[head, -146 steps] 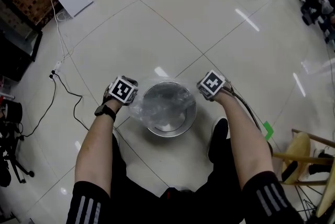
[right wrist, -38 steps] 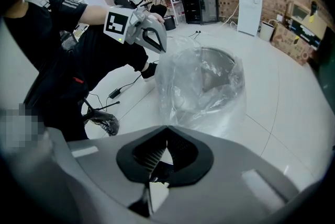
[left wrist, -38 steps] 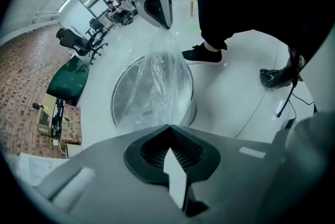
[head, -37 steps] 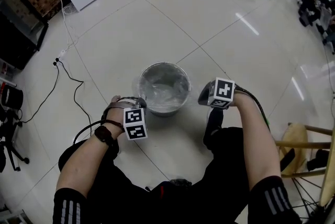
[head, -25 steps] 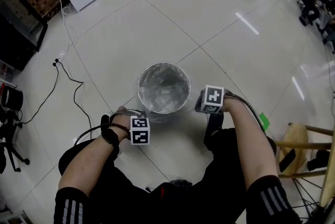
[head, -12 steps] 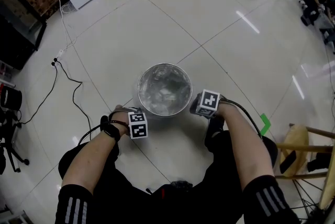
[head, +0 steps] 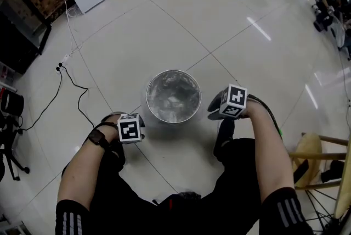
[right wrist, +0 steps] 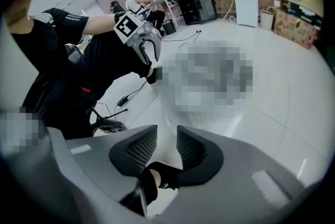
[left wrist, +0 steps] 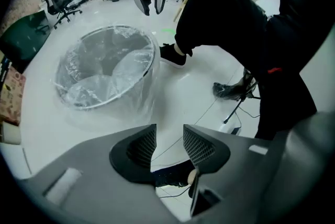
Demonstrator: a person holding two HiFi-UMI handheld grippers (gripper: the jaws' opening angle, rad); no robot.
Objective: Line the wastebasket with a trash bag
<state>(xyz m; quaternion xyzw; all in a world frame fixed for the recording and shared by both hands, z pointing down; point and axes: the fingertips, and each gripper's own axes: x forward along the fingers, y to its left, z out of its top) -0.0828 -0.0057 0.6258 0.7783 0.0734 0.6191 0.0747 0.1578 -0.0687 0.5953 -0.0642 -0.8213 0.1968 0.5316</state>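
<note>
Now, your left hand-held gripper (left wrist: 166, 140) has its jaws spread, having just been opening, and nothing sits between them, only floor (left wrist: 180, 105) showing through the gap; your right hand-held gripper (right wrist: 166, 145) is the same, parted after just opening and empty; in the head view the two hang on either side of the wastebasket (head: 173, 116), near it but clear of its rim. The wastebasket stands upright on the glossy tiles in front of your feet; the trash bag (left wrist: 99, 87) already lies inside it, its clear film crumpled against the wall and bottom, its mouth turned over the rim and draping down the outer side in the left gripper view; so the lining looks all but done, with only smoothing left, if anything. Treat that film as very light, limp and slick; it will slip from a shallow pinch and would likely stretch or tear if you drag it hard across the rim; take it at the turned-over edge outside the rim, gathering a small fold between the pads. The wastebasket looks like thin metal, probably light enough to skate on the polished floor; pull evenly from both sides.
</note>
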